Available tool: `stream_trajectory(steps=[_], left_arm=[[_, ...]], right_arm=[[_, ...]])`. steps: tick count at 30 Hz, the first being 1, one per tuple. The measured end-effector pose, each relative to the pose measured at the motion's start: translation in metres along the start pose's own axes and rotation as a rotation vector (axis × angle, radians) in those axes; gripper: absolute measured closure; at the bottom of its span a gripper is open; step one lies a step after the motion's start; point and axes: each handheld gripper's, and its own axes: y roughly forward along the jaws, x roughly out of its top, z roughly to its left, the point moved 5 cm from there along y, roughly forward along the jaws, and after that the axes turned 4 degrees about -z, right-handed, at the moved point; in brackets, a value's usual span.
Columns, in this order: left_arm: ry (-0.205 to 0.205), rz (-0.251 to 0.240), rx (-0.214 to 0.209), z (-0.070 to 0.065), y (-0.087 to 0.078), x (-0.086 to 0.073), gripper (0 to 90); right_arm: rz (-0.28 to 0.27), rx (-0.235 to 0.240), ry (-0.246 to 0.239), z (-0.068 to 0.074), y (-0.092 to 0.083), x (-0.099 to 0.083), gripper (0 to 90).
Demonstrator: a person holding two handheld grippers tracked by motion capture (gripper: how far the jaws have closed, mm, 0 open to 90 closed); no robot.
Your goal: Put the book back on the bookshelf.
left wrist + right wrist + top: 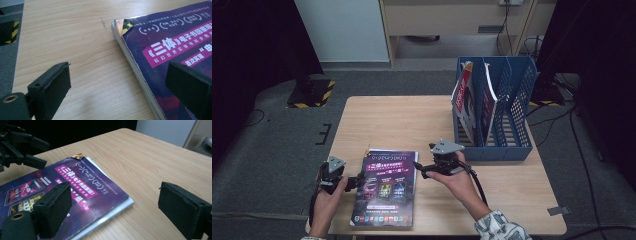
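Two spread grippers flank the magazine [385,189] lying flat near the surface's [412,120] front edge: left gripper [358,181] at its left edge, right gripper [421,170] at its right edge; neither pinches anything.

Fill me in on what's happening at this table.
A person holds a gripper in each hand, one on either side of a purple magazine lying flat on the wooden table. The left gripper and right gripper both stand open at its edges, gripping nothing. A blue file rack at the far right already holds two magazines upright.
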Motion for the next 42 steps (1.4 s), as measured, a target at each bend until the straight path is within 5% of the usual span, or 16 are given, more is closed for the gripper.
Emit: stream_trajectory(steps=[12,17,24,36,42], left_arm=[[0.014,0.009,-0.005,-0.004,0.003,0.001,5.3],[-0.017,-0.008,-0.021,-0.009,0.0,0.001,5.9],[-0.032,-0.007,-0.068,-0.017,0.001,0.002,9.5],[-0.036,0.016,-0.104,-0.025,0.016,0.004,37.6],[-0.071,0.006,-0.119,-0.028,0.018,0.004,41.5]], right_arm=[[0.084,0.065,0.007,0.011,0.035,-0.014,8.4],[0.095,0.077,0.058,0.007,0.027,-0.016,10.5],[0.092,0.077,0.07,0.001,0.012,-0.022,20.5],[0.142,0.106,0.082,0.002,0.015,-0.032,22.5],[0.149,0.114,0.096,0.002,0.012,-0.035,21.3]])
